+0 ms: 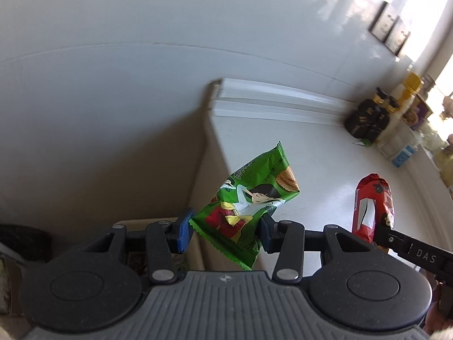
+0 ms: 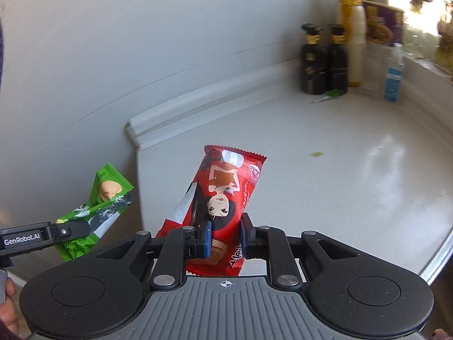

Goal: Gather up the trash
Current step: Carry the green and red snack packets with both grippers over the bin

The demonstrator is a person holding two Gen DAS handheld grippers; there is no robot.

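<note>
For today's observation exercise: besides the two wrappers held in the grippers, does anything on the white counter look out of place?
Yes. A small green scrap lies at the foot of the black bottles, and a tiny yellowish-green speck sits alone on the white counter. Both look like leftover litter. Nothing looks spilled or damaged.

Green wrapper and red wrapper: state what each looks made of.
Green wrapper: thin printed plastic film, it seems, glossy; it creases sharply and has zigzag-cut sealed ends. Held in the left tongs.
Red wrapper: the same sort of film, shiny, with a serrated top edge and a back seam flap; possibly foil-lined, which cannot be seen. Held in the right tongs.
</note>
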